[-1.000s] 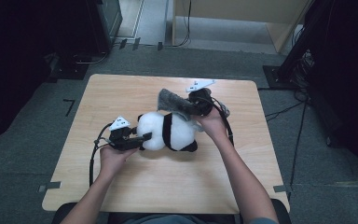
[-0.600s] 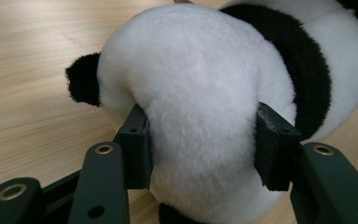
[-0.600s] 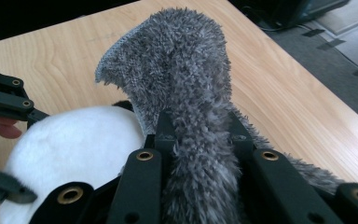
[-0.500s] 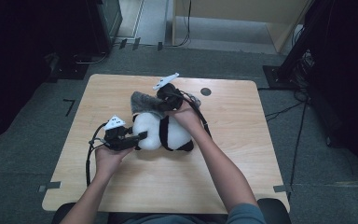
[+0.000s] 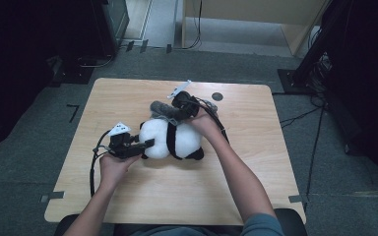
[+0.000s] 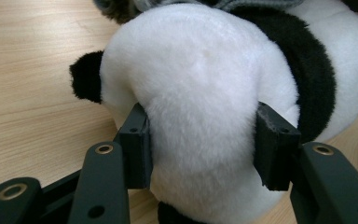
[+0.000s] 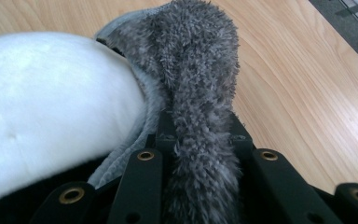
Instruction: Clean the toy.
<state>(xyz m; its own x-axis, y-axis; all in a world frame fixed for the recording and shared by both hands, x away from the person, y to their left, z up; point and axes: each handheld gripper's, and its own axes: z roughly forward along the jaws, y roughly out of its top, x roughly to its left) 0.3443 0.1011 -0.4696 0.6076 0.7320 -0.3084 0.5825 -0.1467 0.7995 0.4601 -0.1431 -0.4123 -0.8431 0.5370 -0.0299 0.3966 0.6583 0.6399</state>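
Left gripper jaws pinch the panda plush steady; right gripper, clamping the grey scarf, should drape it snugly at frame centre.

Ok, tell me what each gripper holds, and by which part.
Left gripper clamps the panda plush by its white head. Right gripper pinches the grey fuzzy cloth along its edge.

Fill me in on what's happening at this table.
A person at a wooden table is working on a plush panda with a handheld gripper in each hand. The left gripper squeezes the panda's white head from both sides, holding it where it lies on the table. The right gripper is shut on a grey fuzzy cloth, perhaps a scarf or hat, which hangs against the panda's far side. It is not yet fitted on.
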